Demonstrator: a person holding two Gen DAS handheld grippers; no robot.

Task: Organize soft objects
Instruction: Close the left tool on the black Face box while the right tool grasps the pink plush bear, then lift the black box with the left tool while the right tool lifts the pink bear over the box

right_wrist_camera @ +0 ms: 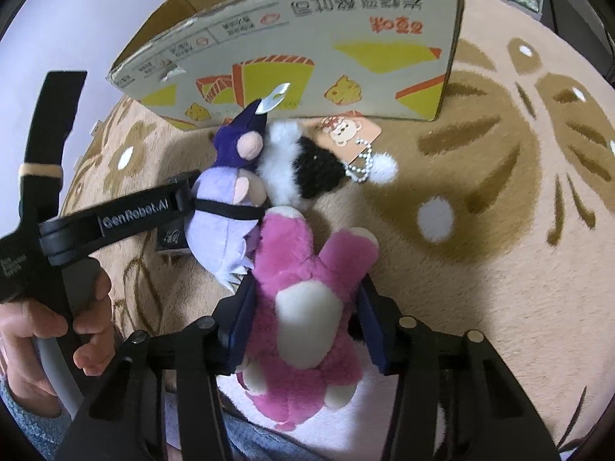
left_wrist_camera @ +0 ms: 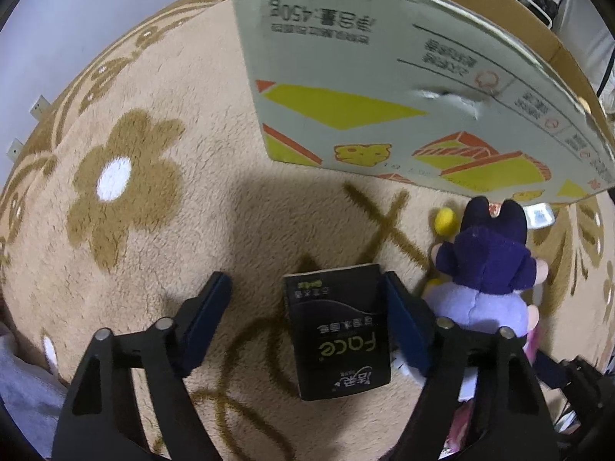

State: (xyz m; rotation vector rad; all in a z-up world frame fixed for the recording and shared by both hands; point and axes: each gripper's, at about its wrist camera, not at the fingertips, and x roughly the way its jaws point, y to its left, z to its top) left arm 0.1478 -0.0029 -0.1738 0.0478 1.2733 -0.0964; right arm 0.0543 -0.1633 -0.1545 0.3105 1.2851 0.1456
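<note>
The left tool [left_wrist_camera: 307, 299] points steeply down at the beige plush carpet with brown flower patterns [left_wrist_camera: 153, 238], its blue-padded jaws standing apart around a small black tissue pack with green lettering [left_wrist_camera: 338, 330]. The right-hand pad sits against the pack's edge, while the other pad is clear of it with carpet showing between, so the pack lies loose on the carpet, not clamped. In the right wrist view, a hand [right_wrist_camera: 57, 330] holds this tool's handle.

The right tool [right_wrist_camera: 303, 307] is closed on a pink plush toy with a cream belly [right_wrist_camera: 303, 307], both blue pads pressed into its fur at the sides. Whether the toy rests on the carpet or is lifted clear I cannot tell.

Just beyond it lies a purple plush doll with a lilac body [right_wrist_camera: 226, 207], touching the pink toy, and a black-and-white fluffy toy [right_wrist_camera: 300, 169] with a cartoon paper tag on a bead chain [right_wrist_camera: 346, 130]. Behind them all stands a grey cardboard box printed with yellow and orange shapes [right_wrist_camera: 346, 57], open at the top.
</note>
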